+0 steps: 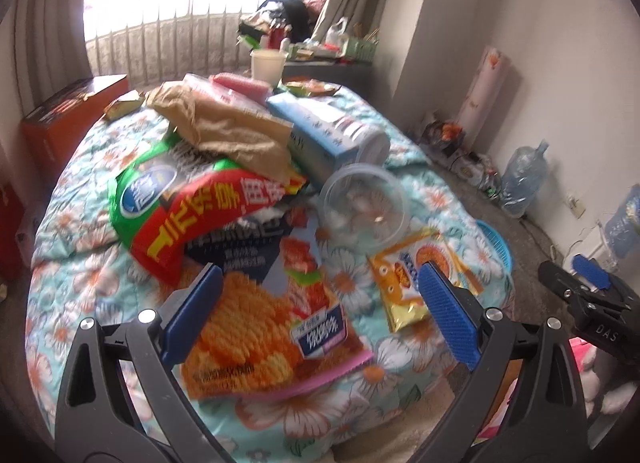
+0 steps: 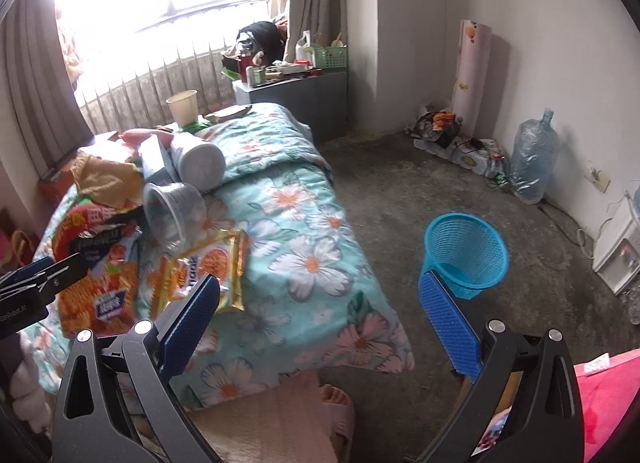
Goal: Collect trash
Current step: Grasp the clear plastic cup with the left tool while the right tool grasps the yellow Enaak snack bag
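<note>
Left gripper (image 1: 320,299), fingers spread, empty, over crisp packet (image 1: 260,327) at lower centre; right gripper (image 2: 320,311) likewise released; risk: slick foil slips, dragging the stacked wrappers (image 1: 192,203) off the bed (image 1: 80,263).

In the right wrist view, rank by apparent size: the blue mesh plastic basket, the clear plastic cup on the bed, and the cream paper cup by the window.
1. Blue mesh plastic basket
2. Clear plastic cup
3. Cream paper cup, though it sits farthest away, so its rank is unsure.
</note>
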Demonstrator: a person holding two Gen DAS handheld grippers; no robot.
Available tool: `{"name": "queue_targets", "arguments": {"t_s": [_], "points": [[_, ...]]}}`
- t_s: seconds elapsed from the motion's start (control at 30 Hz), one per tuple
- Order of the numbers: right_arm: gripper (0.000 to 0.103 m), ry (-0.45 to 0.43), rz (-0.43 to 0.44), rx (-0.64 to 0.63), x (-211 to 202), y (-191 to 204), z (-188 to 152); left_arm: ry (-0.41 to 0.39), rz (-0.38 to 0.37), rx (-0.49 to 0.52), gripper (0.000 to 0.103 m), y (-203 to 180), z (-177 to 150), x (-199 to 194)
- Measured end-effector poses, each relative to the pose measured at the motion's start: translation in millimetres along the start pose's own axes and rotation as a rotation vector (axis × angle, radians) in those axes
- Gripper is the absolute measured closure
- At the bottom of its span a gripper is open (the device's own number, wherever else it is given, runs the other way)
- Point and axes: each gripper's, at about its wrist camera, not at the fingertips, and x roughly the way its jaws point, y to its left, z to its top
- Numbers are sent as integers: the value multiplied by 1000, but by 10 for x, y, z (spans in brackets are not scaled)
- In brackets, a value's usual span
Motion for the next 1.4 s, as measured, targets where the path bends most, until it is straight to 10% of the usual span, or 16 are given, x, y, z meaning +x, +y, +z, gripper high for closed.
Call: {"name": "queue_targets", "arguments": {"t_s": [0.17,0.33,0.5,0.87,0.93,1.4], "points": [[22,86,237,81,304,33,63,-133,-93,115,9,87,223,38],[36,173,361,116,592,62,61,-49,-155,232,45,-19,476,386],[43,235,406,149,772,6,11,29,-82,371,46,-224,552,781],[74,329,512,206,1116,-32,-69,154,72,500,98,-352,387,1205],[92,353,526,212,1148,-14,-100,147,68,494,98,-335,397,1159],[95,124,419,205,494,-524,67,37,14,467,98,-711,605,527]]}}
